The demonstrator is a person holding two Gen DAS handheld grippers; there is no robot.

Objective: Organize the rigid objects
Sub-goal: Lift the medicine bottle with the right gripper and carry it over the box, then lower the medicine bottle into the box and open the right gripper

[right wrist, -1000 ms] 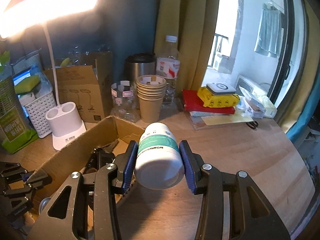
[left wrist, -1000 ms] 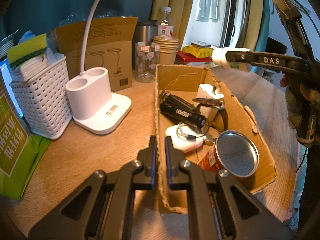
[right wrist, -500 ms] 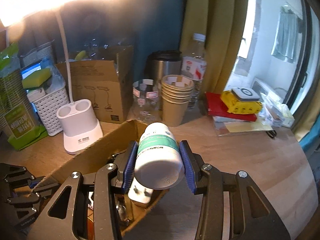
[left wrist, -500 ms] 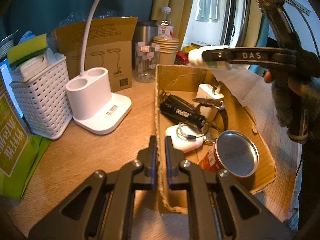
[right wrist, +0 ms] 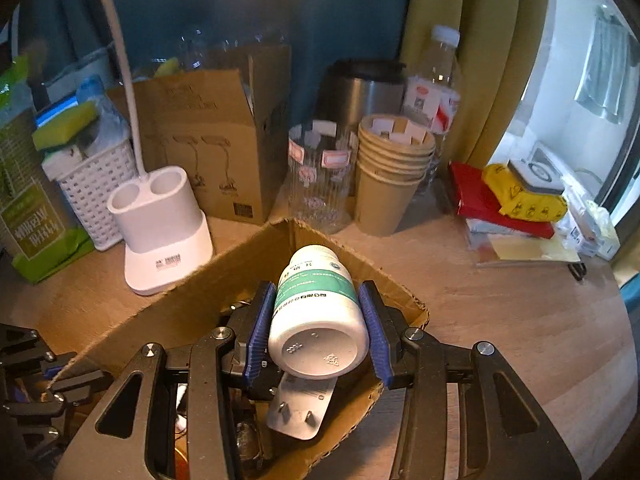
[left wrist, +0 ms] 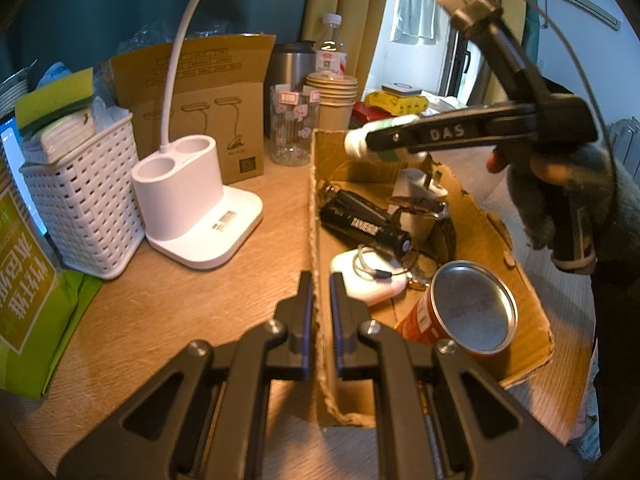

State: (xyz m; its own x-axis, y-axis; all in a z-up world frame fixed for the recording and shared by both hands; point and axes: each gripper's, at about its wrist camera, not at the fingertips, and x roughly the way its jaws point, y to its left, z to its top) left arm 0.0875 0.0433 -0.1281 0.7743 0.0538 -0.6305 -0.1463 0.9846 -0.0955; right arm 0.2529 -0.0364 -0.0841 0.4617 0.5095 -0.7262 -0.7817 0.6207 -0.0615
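- Your right gripper point(right wrist: 318, 320) clamps the bottle point(right wrist: 316, 312) above the box point(right wrist: 168, 312), at its 12 o'clock end.
- Your left gripper point(left wrist: 319, 300) pinches the box's wall.
- Next: lower into free space, then release.

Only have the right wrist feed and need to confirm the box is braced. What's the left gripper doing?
Observer: The left gripper is shut on the near wall of the cardboard box, one finger each side.
Operator: What's inside under my pill bottle? I only see a plug.
Observer: The pill bottle hangs over the far end. Below it lie the white charger and a black flashlight.
Operator: Anything near the left gripper's end?
Observer: A red can, tilted, metal bottom up, beside a flat white device with a cable on it.
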